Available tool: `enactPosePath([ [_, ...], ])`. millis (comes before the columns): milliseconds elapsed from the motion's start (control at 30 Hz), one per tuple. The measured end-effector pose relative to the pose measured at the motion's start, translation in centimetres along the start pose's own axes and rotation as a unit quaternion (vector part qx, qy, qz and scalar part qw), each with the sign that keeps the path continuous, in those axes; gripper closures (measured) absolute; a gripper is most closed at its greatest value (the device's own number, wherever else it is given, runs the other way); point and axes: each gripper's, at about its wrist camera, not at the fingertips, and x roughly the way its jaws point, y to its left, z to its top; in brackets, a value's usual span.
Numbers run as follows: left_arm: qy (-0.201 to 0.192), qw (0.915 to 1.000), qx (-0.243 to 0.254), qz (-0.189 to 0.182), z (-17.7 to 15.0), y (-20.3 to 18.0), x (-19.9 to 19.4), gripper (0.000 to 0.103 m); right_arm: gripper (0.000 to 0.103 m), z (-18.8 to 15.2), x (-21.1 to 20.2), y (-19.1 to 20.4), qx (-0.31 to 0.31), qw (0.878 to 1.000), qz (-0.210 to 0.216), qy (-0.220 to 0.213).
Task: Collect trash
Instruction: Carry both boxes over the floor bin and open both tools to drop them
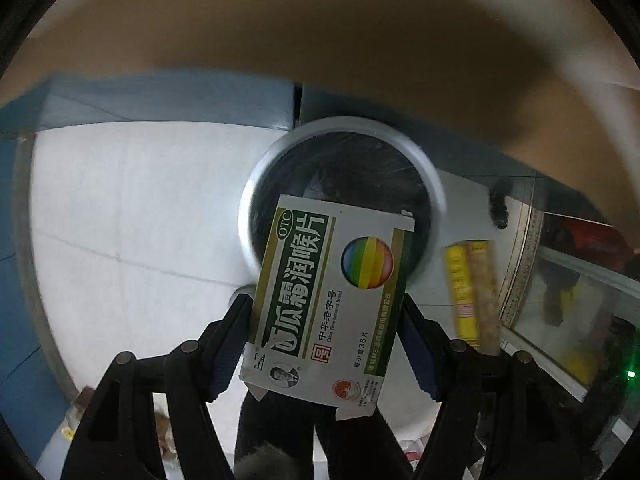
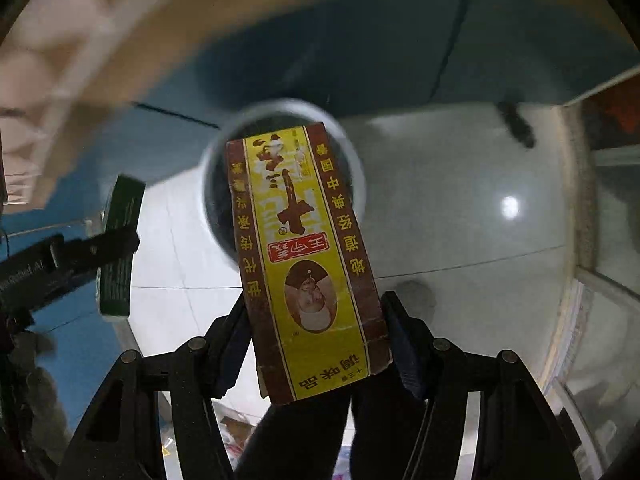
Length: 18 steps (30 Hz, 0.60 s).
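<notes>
The left gripper (image 1: 326, 336) was clamped on a green-and-white lozenge box (image 1: 328, 300), held above the round trash bin (image 1: 256, 184). The right gripper (image 2: 316, 336) pinched a yellow-and-brown seasoning box (image 2: 304, 256) over the same bin's opening.

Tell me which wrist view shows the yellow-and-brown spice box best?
Right wrist: the spice box fills the centre, label readable, clamped in the right gripper. Left wrist shows it only edge-on and blurred, at right.

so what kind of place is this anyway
Probably a room in a home, seen looking down at the floor. Pale floor tiles meet a blue wall base, and a round metal trash bin with a dark liner stands there, right below the medicine box and seasoning box.
</notes>
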Motion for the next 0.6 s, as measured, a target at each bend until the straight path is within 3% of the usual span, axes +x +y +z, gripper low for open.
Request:
enactPosePath([
  [100,-0.006,0.9999,0.007,0.012,0.8,0.6,2.9,0.029,0.037,2.1,5.2,-0.3,-0.006,1.0,0.001,0.023],
  [167,-0.015,0.9998,0.003,0.016,0.7,1.6,3.7,0.0,0.03,3.1,7.3,-0.4,-0.01,0.999,0.0,0.03],
  [200,-0.021,0.9996,0.002,0.019,0.5,2.1,3.9,0.0,0.025,3.5,8.0,-0.4,-0.015,1.0,-0.001,0.028],
  [233,-0.026,0.9993,0.002,0.026,0.4,2.4,3.8,0.0,0.008,3.9,8.3,-0.2,-0.018,1.0,-0.003,0.025],
  [267,-0.033,0.9988,0.003,0.037,0.0,2.6,3.6,0.0,0.0,3.9,8.7,-0.2,-0.022,0.999,-0.011,0.022],
  [467,-0.061,0.9918,0.011,0.112,-3.2,4.1,0.9,0.0,0.0,2.7,7.0,0.2,-0.017,0.998,-0.059,-0.018],
  [600,-0.075,0.989,0.013,0.126,-5.8,5.4,-3.5,0.0,0.0,1.3,3.2,1.7,-0.023,0.994,-0.098,-0.048],
])
